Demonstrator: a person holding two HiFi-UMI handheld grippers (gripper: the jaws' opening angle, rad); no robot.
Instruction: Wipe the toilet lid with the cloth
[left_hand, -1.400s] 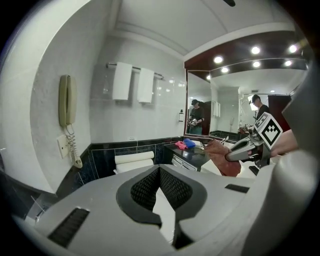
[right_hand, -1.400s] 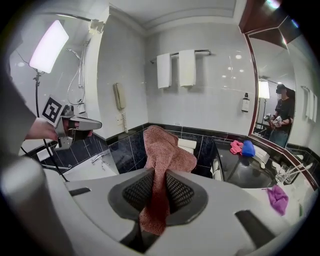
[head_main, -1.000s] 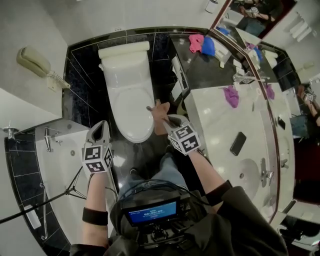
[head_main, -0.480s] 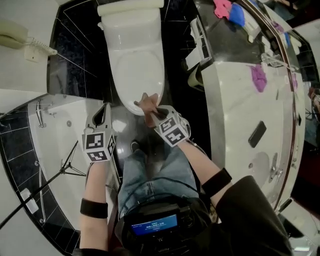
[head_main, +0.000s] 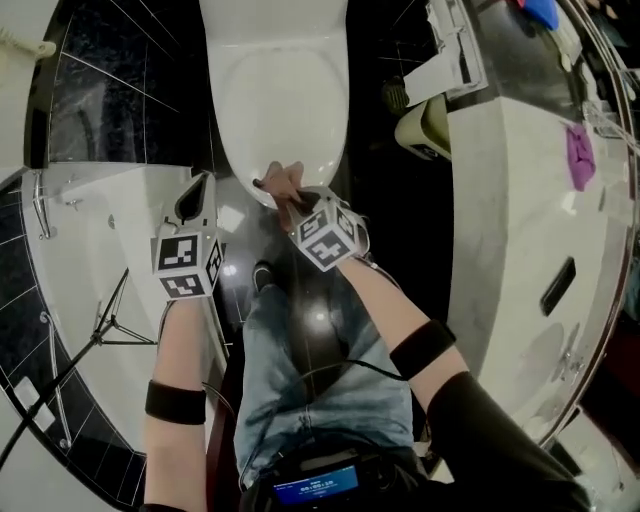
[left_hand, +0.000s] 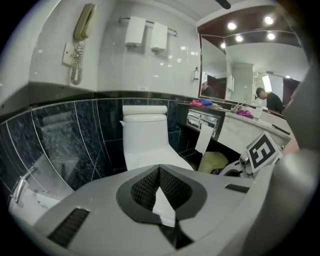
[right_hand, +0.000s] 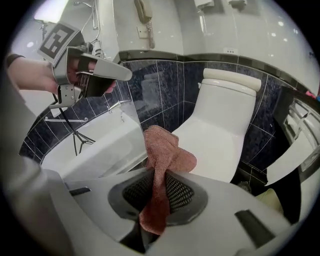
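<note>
The white toilet's closed lid (head_main: 283, 95) lies at the top middle of the head view. My right gripper (head_main: 276, 196) is shut on a pinkish-brown cloth (head_main: 283, 178), which hangs over the lid's front edge. In the right gripper view the cloth (right_hand: 161, 155) sticks up from between the jaws in front of the lid (right_hand: 215, 137); whether it touches the lid I cannot tell. My left gripper (head_main: 199, 183) hovers to the left of the bowl's front, shut and empty. In the left gripper view its jaws (left_hand: 159, 171) meet in front of the toilet (left_hand: 147, 145).
A white bathtub (head_main: 90, 250) with a black tripod (head_main: 105, 320) in it fills the left. On the right a marble vanity (head_main: 520, 200) carries a purple cloth (head_main: 580, 155) and a dark phone (head_main: 557, 287). A yellowish bin (head_main: 425, 130) stands between toilet and vanity.
Both grippers have come down towards the toilet. The cloth in the right gripper has moved from beside the lid's right side to its front edge. The view has closed in.
</note>
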